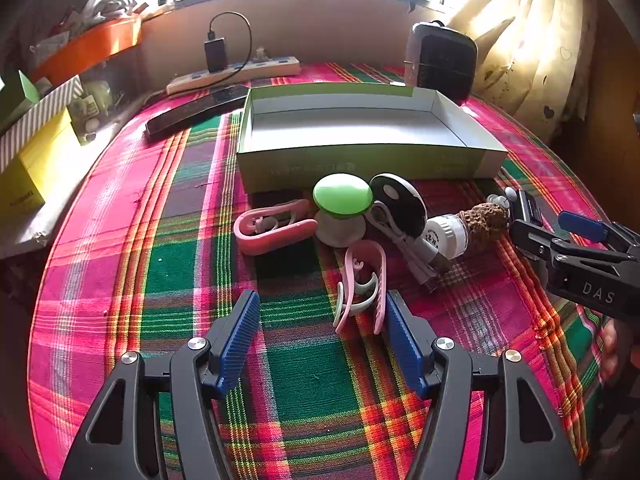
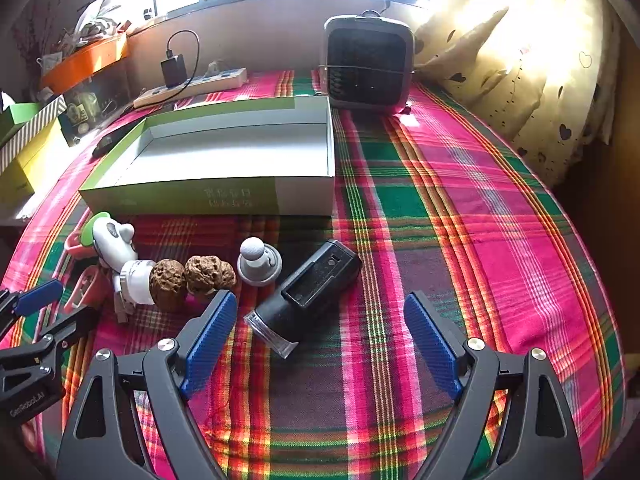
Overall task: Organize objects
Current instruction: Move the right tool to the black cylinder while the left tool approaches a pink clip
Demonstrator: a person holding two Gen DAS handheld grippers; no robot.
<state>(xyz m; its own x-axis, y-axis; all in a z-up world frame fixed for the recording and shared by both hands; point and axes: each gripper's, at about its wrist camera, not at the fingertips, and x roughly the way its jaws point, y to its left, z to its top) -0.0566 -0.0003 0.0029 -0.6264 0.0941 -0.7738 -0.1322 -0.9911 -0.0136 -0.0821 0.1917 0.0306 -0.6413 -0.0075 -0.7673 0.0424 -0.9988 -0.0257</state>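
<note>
An empty green-and-white box [image 1: 360,160] lies on the plaid cloth; it also shows in the right wrist view [image 2: 208,196]. In front of it lie a pink clip [image 1: 272,226], a second pink clip [image 1: 362,286], a green-topped knob [image 1: 342,196], a black-and-white disc with a cable [image 1: 396,200], a white cap [image 1: 446,236] and walnuts [image 1: 486,222]. My left gripper [image 1: 322,338] is open, just before the second clip. My right gripper [image 2: 320,344] is open over a black cylindrical device [image 2: 304,292], beside walnuts [image 2: 192,278] and a grey knob [image 2: 258,262].
A black fan heater [image 2: 368,64] stands behind the box. A power strip with a charger [image 1: 236,70] and a dark remote [image 1: 196,110] lie at the back left. Yellow and striped boxes [image 1: 36,152] sit at the left edge. A curtain [image 2: 532,60] hangs at right.
</note>
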